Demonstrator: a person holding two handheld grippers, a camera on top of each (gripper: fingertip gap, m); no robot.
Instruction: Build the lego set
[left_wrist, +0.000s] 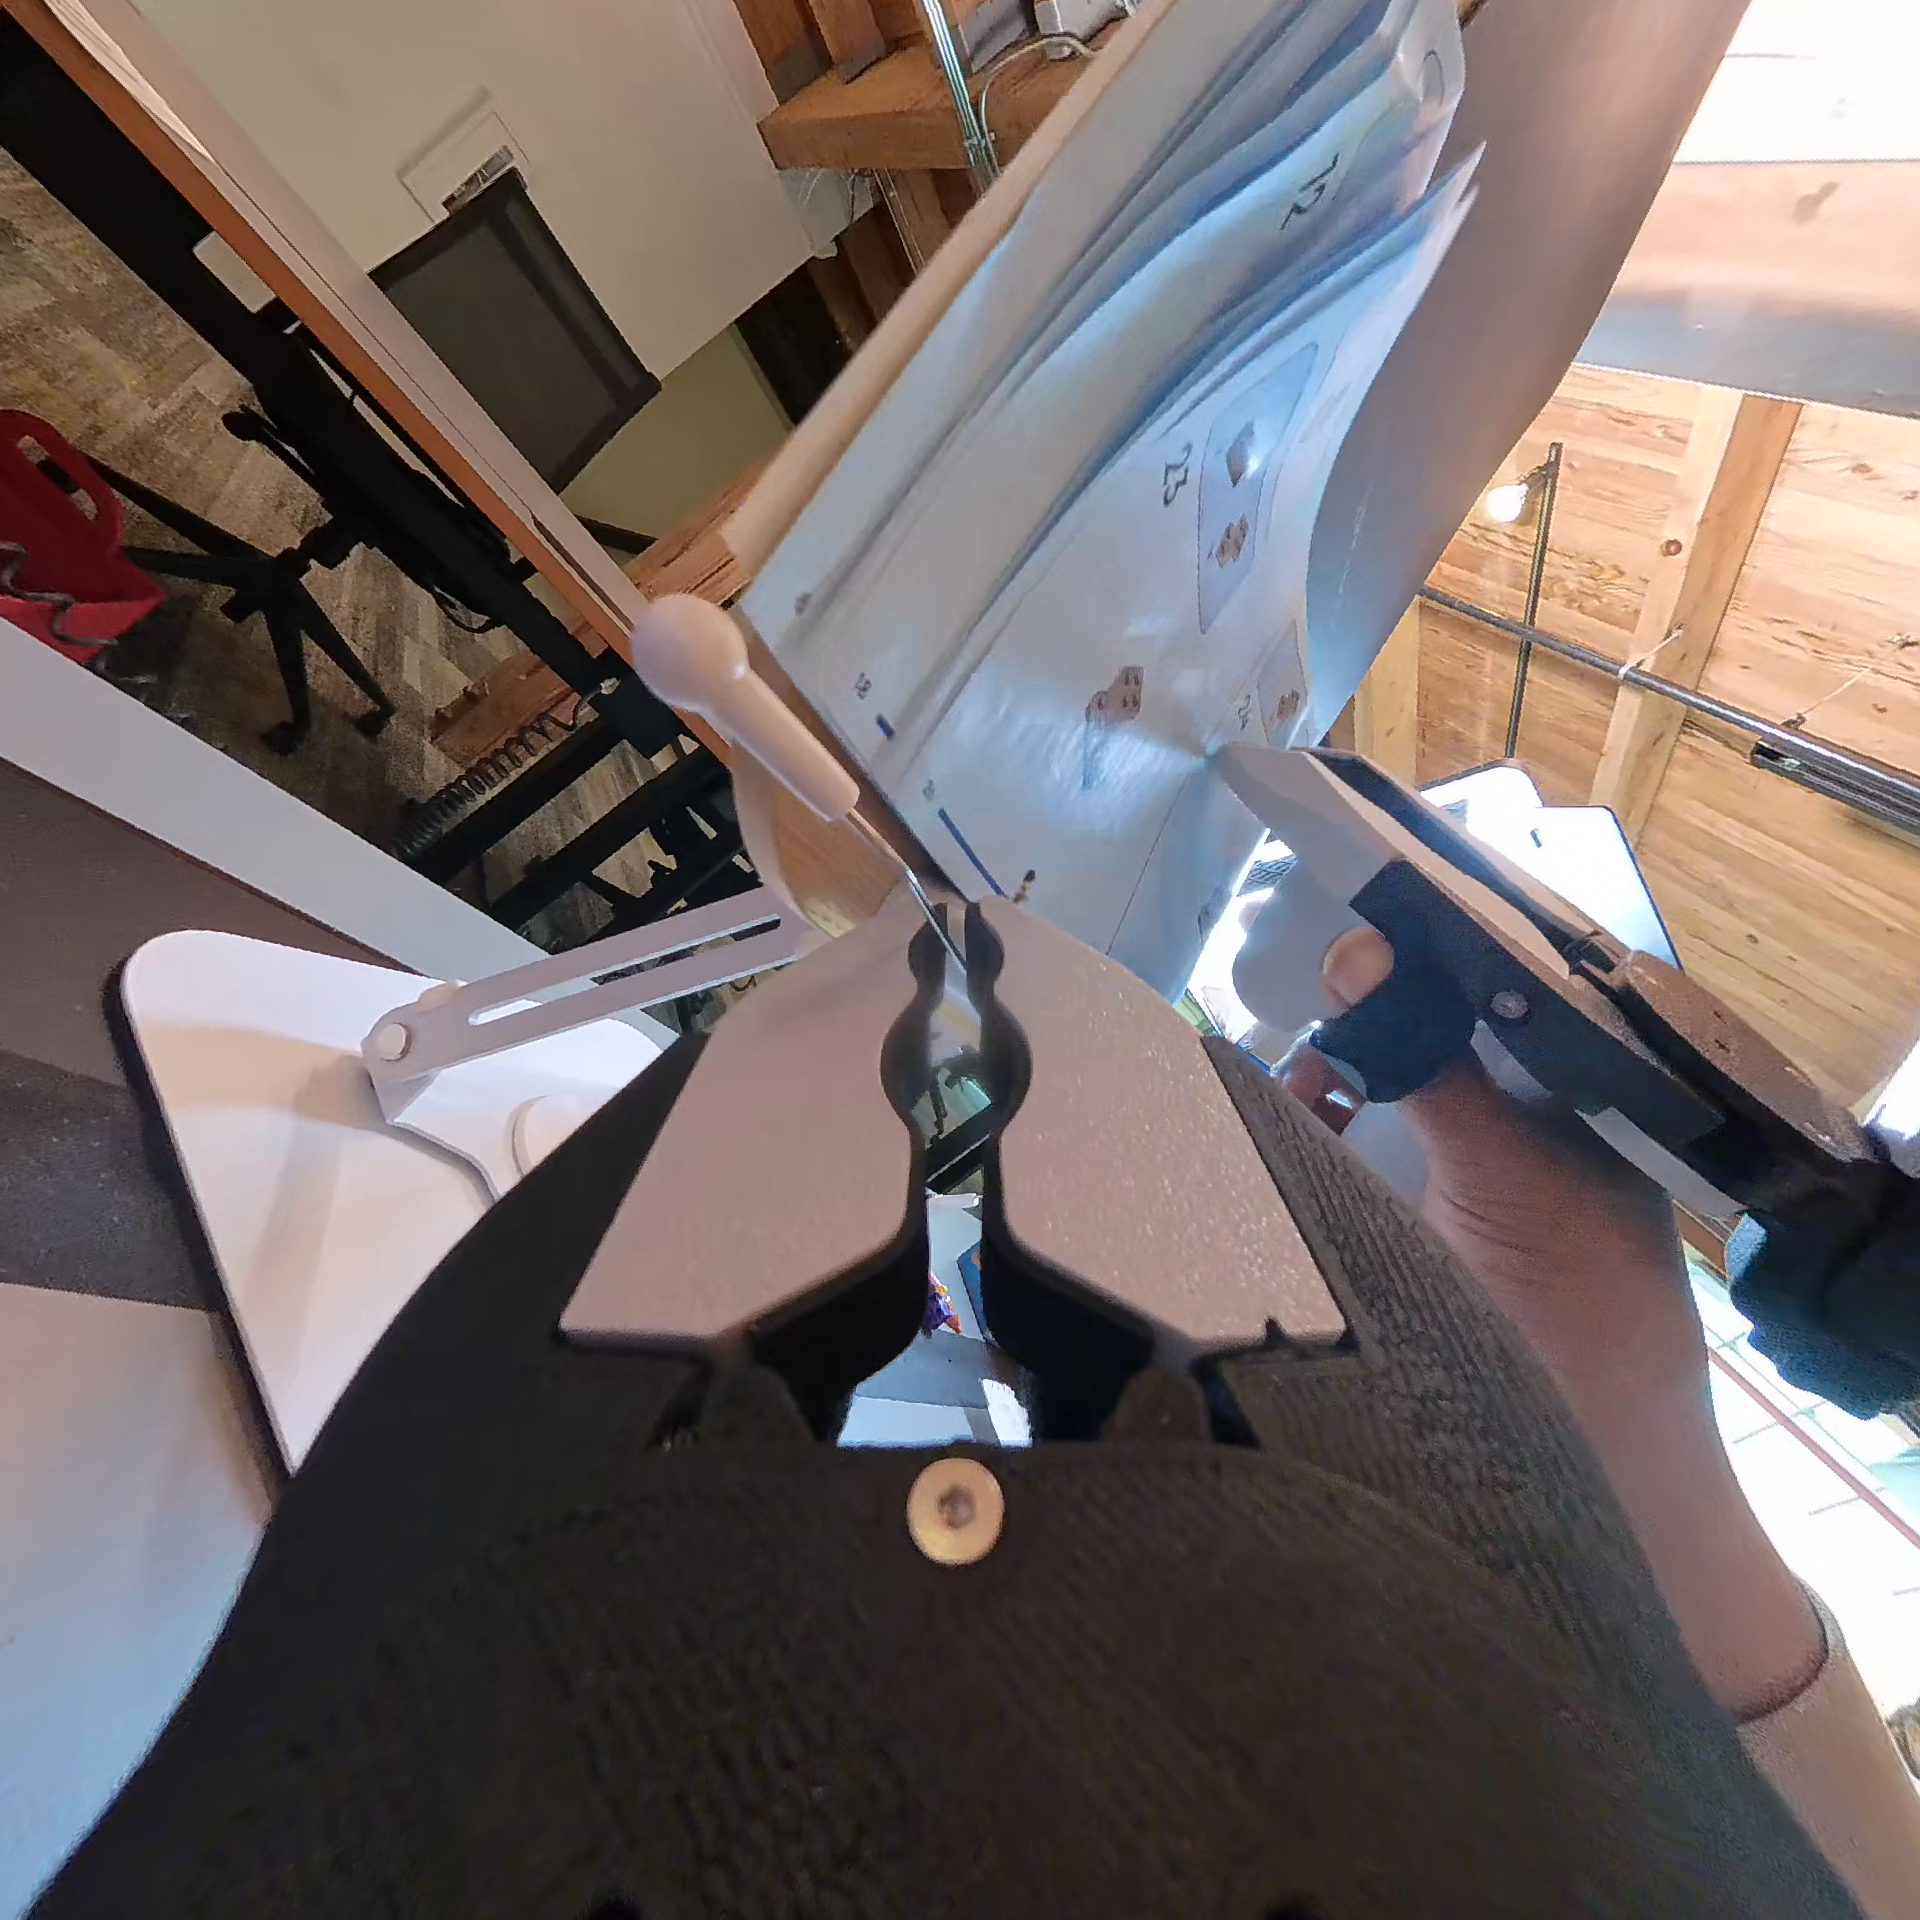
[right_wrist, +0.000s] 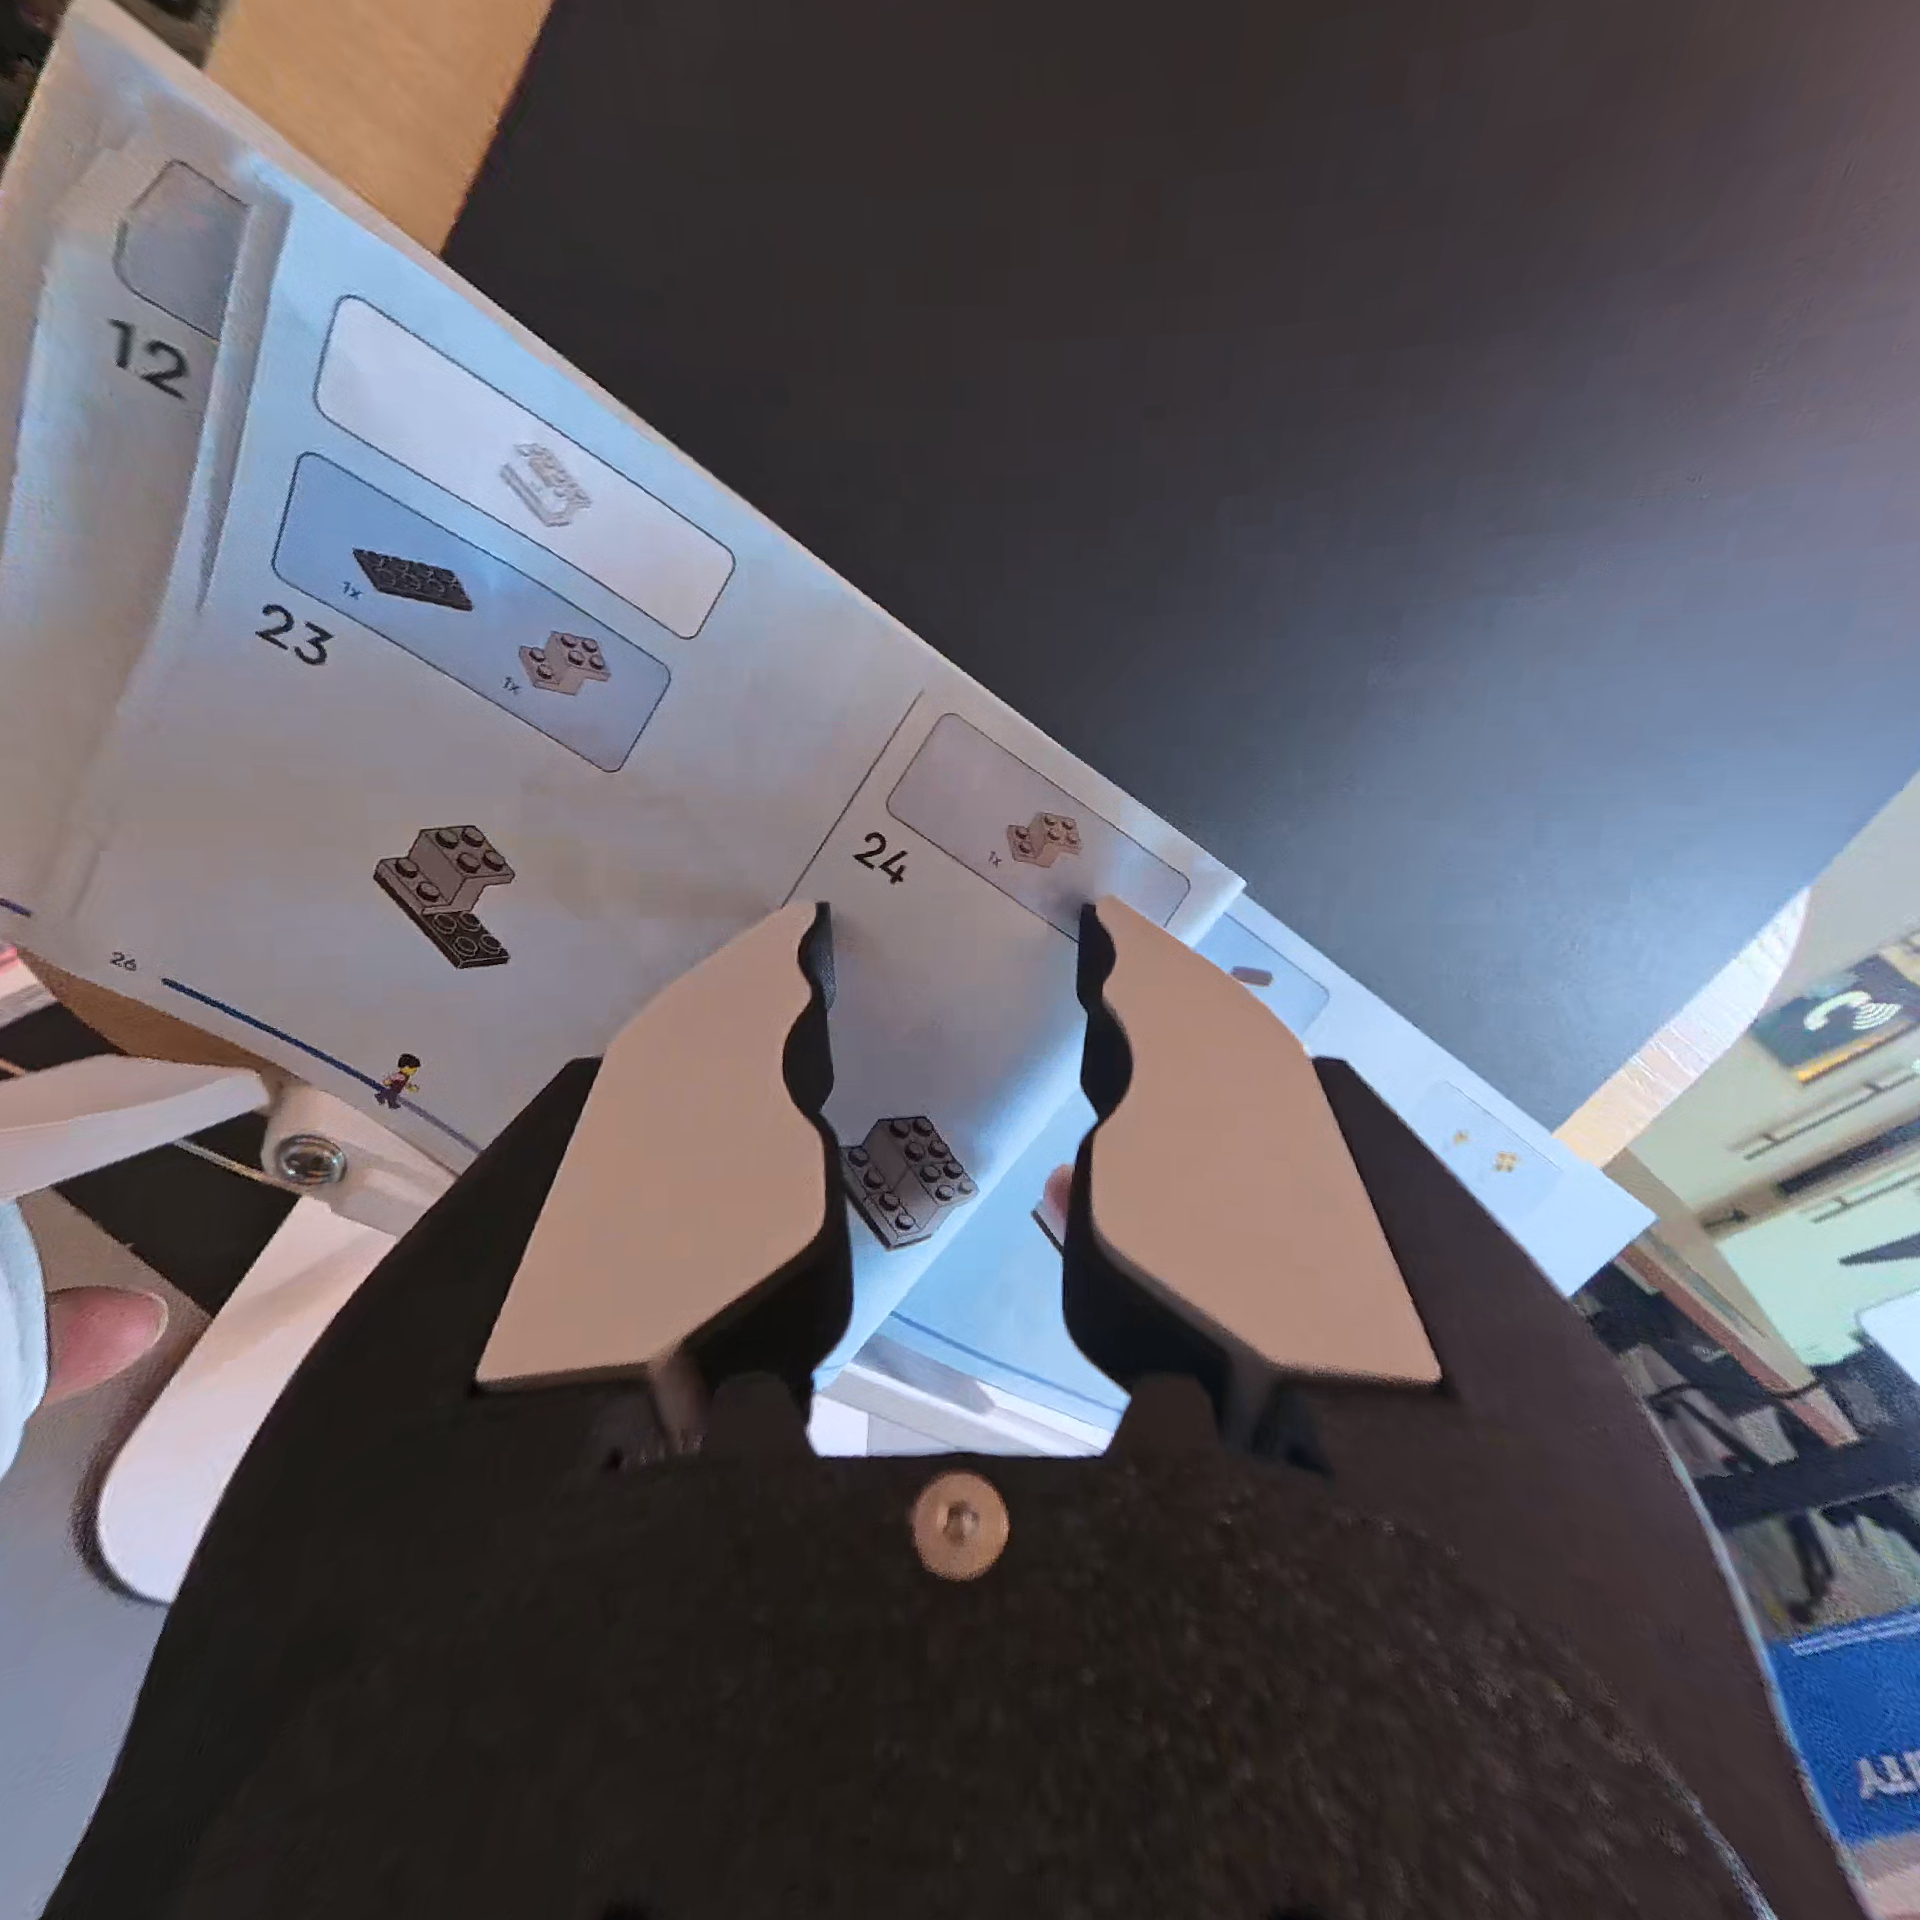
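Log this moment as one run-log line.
left gripper: shut on page-holder wire | right gripper: open at instruction booklet | bricks: none visible

The left gripper (left_wrist: 954, 920) has a broad, rough-grained black printed body, two flat pale-grey finger plates with wavy black inner edges, and one silver hex screw low at its centre. The right gripper (right_wrist: 954, 912) is built alike: black textured shell, matching grey scalloped plates, the same silver screw.
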